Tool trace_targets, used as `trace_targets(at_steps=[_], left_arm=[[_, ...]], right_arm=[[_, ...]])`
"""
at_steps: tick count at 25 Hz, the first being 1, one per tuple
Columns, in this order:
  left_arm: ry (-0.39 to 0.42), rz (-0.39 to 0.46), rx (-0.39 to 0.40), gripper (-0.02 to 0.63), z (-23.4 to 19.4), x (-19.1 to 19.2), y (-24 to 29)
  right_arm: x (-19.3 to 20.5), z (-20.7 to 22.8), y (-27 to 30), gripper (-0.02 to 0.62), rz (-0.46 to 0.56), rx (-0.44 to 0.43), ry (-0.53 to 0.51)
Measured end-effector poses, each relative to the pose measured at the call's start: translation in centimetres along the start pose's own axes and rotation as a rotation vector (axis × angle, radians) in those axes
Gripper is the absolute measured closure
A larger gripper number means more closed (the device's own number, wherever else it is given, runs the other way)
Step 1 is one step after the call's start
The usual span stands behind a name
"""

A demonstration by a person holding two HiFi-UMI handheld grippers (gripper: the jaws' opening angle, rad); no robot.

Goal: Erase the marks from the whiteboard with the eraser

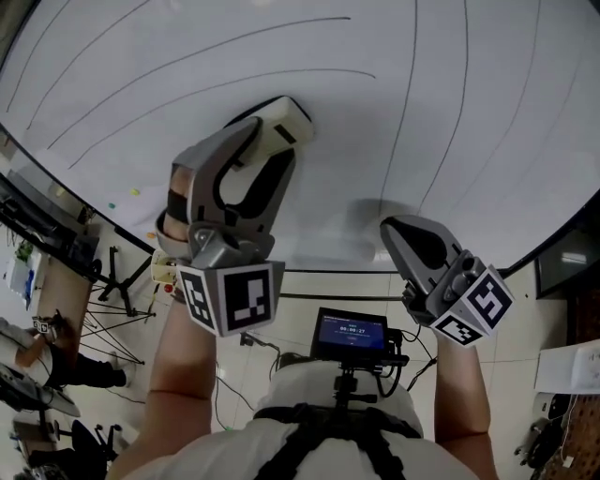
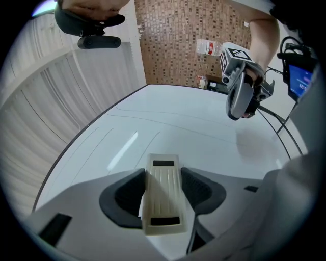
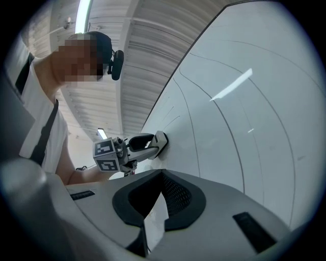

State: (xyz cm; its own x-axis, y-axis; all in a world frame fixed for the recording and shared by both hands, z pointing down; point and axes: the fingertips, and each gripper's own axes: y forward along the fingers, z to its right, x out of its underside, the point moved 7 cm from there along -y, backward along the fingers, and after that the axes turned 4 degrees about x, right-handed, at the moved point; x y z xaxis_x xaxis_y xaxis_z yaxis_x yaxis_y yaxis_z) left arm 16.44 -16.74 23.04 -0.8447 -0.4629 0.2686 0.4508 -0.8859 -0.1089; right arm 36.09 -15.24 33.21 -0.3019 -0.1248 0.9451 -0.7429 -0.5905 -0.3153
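**Cream eraser pressed flat for a sweep**

The left gripper [image 2: 162, 189] has its jaws snug on the eraser's [image 1: 289, 119] long sides. That keeps its face flat against the whiteboard [image 1: 487, 84], ready to wipe. Thin dark lines [image 1: 410, 103] run at the eraser's 10 and 2 o'clock, so most of the wiping looks undone. The right gripper [image 3: 159, 204], at its 4 o'clock, has its jaws together on nothing. It hangs near the board, probably to stay clear.

Room notes: I see a brown mosaic-tiled wall [image 2: 173, 46], pale ribbed ceiling panelling [image 3: 137, 56] with a long lit strip light [image 3: 83, 12], pale tiled floor [image 1: 520, 375], and a black tripod stand [image 1: 114, 272].
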Motion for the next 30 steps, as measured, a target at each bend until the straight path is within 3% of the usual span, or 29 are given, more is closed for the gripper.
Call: trace_targets(at_steps=[6,9,14,18,23,30], left_arm=[[0.046,0.102,0.098,0.347,1.8,-3.0,1.8],[0.051,0.101,0.170,0.347,3.6,-3.6,2.1],[0.054,0.059,0.355,0.347,8.6,-3.8,1.5],[-0.036,0.027,0.468,0.347,11.0,-2.2,0.8],[-0.272,-0.001,0.481,0.347,12.6,-1.9,-1.4],[-0.496,-0.069,0.529,0.347,15.7,0.9,-5.1]], right_arm=[[-0.6,0.6,-1.1,0.578,0.007,0.030,0.003],[-0.7,0.9,-1.7,0.578,0.008,0.032,0.013],[-0.6,0.9,-3.3,0.578,0.003,0.022,0.034],[0.2,0.6,-2.4,0.578,-0.003,0.000,0.057],[1.5,0.2,-2.6,0.578,-0.019,-0.017,0.102],[4.4,-0.8,-1.9,0.578,-0.067,-0.020,0.147]])
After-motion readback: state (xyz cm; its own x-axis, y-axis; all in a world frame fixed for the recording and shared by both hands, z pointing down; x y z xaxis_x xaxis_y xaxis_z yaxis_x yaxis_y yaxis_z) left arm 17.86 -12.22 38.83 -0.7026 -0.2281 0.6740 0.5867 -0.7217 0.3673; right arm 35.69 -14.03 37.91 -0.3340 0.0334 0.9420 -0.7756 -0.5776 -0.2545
